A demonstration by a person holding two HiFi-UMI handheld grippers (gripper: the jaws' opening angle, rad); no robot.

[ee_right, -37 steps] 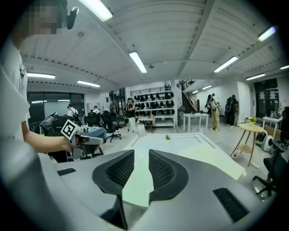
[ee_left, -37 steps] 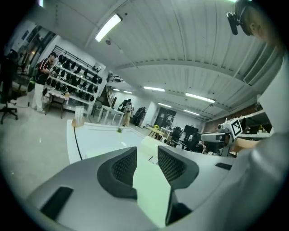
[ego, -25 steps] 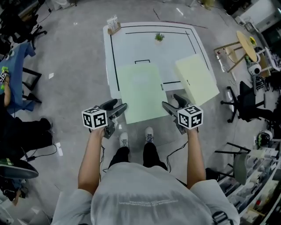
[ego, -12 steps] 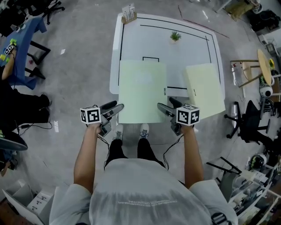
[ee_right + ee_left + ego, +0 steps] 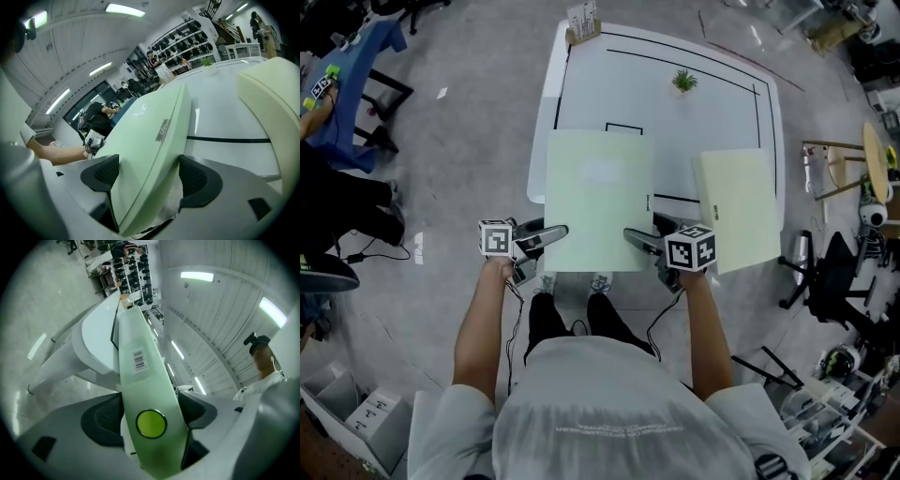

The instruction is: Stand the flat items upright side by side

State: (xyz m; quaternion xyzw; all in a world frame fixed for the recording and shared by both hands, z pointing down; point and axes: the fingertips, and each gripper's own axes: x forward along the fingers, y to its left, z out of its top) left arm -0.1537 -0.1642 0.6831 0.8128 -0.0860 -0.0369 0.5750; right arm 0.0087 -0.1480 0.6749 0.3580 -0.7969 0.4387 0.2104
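Two hand-held grippers here, and both have their jaws spread wide around the same thing. The left hand-held gripper (image 5: 555, 234) and the right hand-held gripper (image 5: 634, 238) each straddle a near corner of the pale green case (image 5: 598, 192). Both sets of jaws have just been opening, and the case edge sits between the pads. In the right gripper view there's a sliver of gap on one side, so it isn't squeezed. The left looks much the same, pads right by the faces.

The case lies flat, with its near end sticking out past the bench (image 5: 712, 112) edge at 6 o'clock. A barcode sticker (image 5: 138, 360) and a round lime button (image 5: 151, 423) sit on its edge.

At 3 o'clock from it lies a cream case (image 5: 739, 208), just apart from it. Way out at 1 o'clock is a tiny plant (image 5: 683, 82), with a card stand (image 5: 582, 21) at 12.
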